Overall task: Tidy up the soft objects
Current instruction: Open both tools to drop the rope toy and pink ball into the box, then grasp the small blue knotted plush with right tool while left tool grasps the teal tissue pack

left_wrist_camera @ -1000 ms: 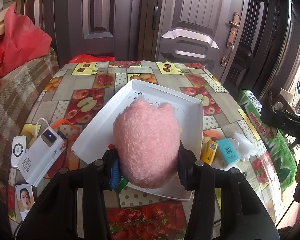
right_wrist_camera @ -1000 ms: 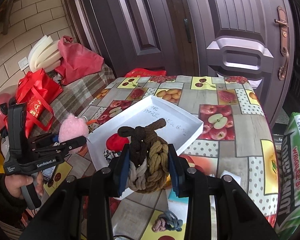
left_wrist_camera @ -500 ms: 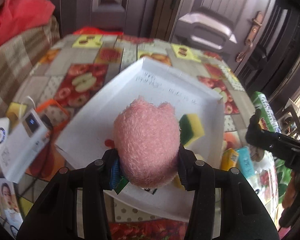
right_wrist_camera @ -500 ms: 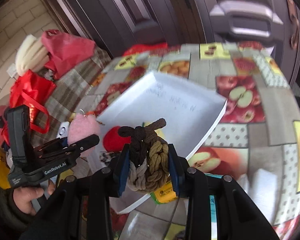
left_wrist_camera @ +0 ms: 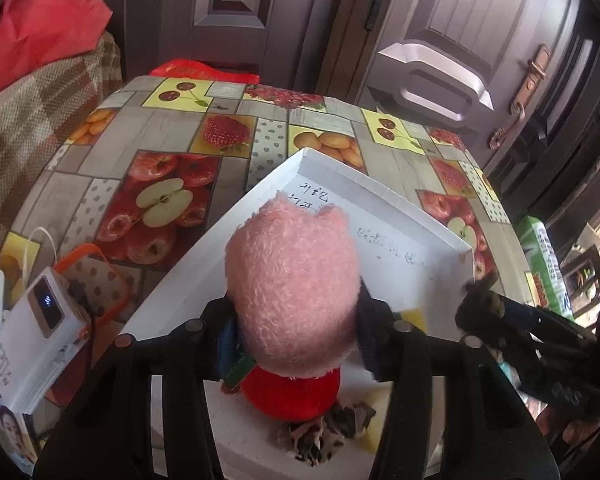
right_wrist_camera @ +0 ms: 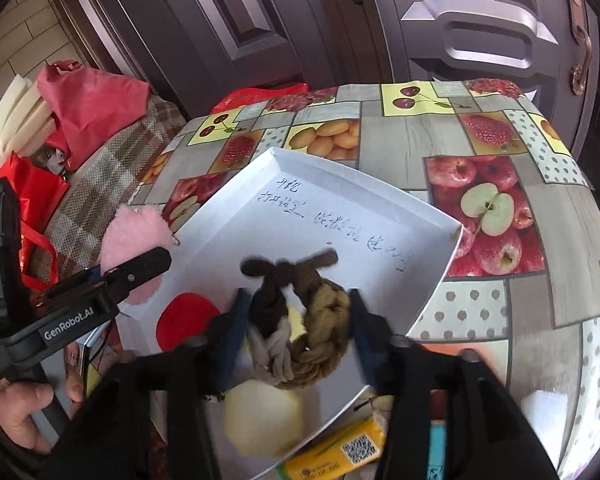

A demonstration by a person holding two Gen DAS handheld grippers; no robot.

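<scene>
Over the near end of the shallow white cardboard tray (left_wrist_camera: pixel 384 196), both your grippers now hang inside its walls, where a second ago they sat back over the near edge of the table. Your left gripper (left_wrist_camera: pixel 294 334) is closed on the fluffy pink plush toy (left_wrist_camera: pixel 292 288), squeezing its sides, directly above the round red plush ball (left_wrist_camera: pixel 292 394) already lying in the tray. Your right gripper (right_wrist_camera: pixel 296 330) is clamped on the braided brown-and-tan yarn knot (right_wrist_camera: pixel 300 336), held above the tray floor beside a pale yellow sponge (right_wrist_camera: pixel 262 420). Both carries look finished; I judge that only lowering and releasing remain. Shift the pink toy toward the far corner so it doesn't land on the ball.
</scene>
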